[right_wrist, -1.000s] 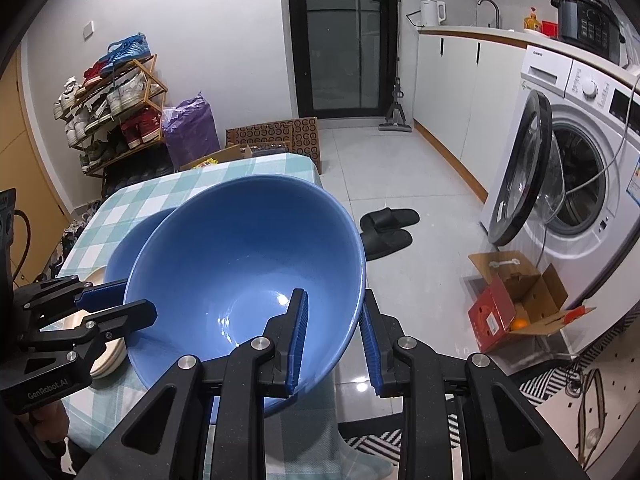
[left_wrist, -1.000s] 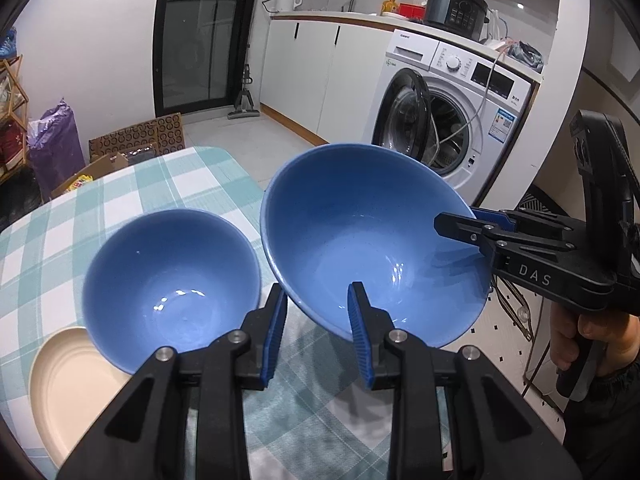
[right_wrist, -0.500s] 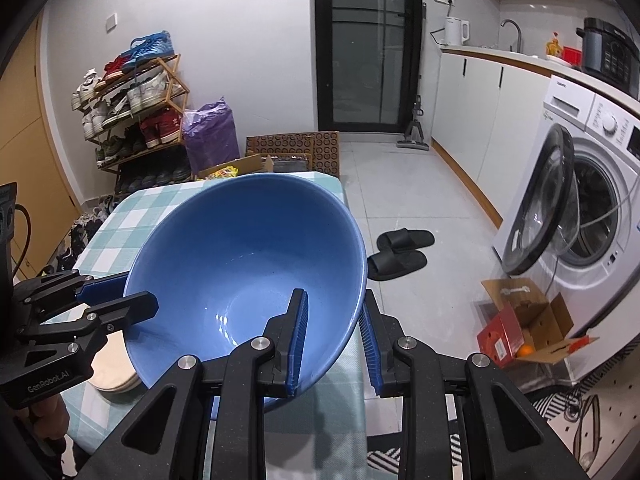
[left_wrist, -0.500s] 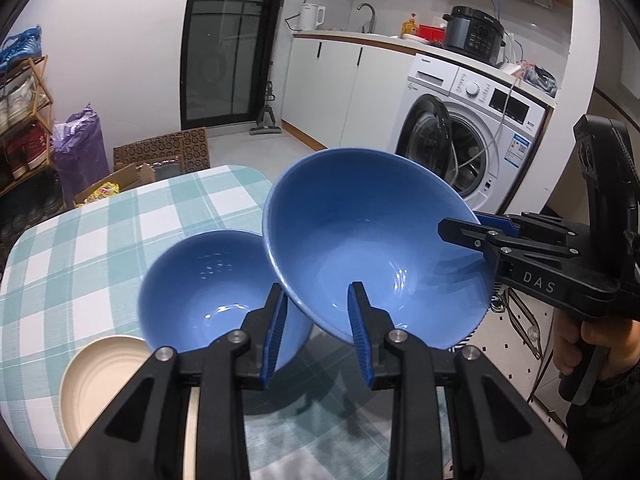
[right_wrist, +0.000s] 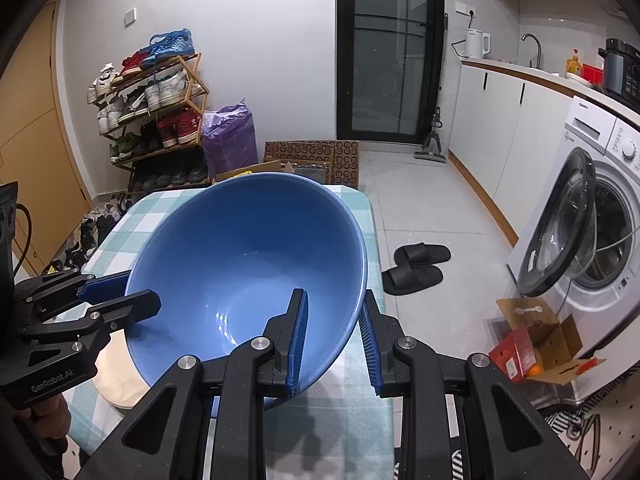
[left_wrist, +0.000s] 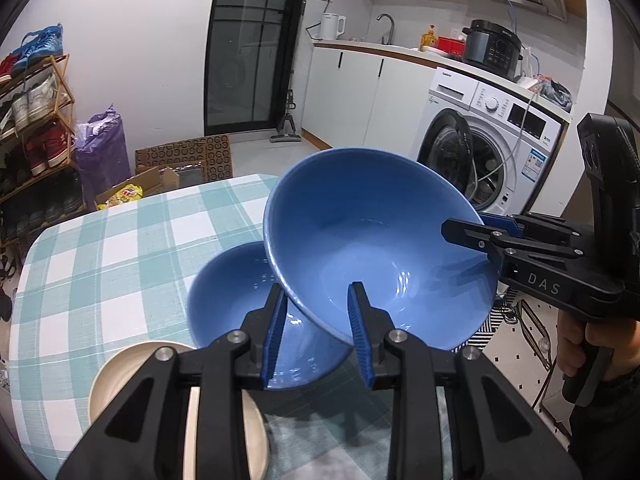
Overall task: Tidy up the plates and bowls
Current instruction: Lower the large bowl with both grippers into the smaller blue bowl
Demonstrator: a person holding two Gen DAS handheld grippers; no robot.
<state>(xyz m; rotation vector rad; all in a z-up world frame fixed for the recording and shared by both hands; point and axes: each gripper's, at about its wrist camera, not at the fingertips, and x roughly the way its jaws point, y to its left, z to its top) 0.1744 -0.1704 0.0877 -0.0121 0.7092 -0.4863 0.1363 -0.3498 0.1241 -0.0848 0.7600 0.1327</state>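
While both grippers clamp the rim, large blue bowl (left_wrist: 372,248) hangs tilted in the air over the checked counter (left_wrist: 120,248), partly above the smaller blue bowl (left_wrist: 232,292). Left gripper (left_wrist: 316,332) pinched on the near rim, one pad inside the wall, one outside. Right gripper (right_wrist: 332,336) same arrangement on the opposite rim, jaws narrow around the wall. Cream plate (left_wrist: 116,376) flat on the counter just beside the small bowl, partly hidden under the left gripper.

Handling, as a guess: glazed ceramic, so stiff, fairly heavy, slick under the pads, chips or breaks on a hard knock. Rim looks like the only usable hold; wall thin enough for a narrow jaw gap. Two opposed rim grips share the load and stop rotation. A one-sided grip would likely let it swing.

Likely next: lowering into the small bowl's mouth, or beside it. Can't tell which. Needs levelling first and a slow descent to avoid glaze-on-glaze impact. Release only once seated.
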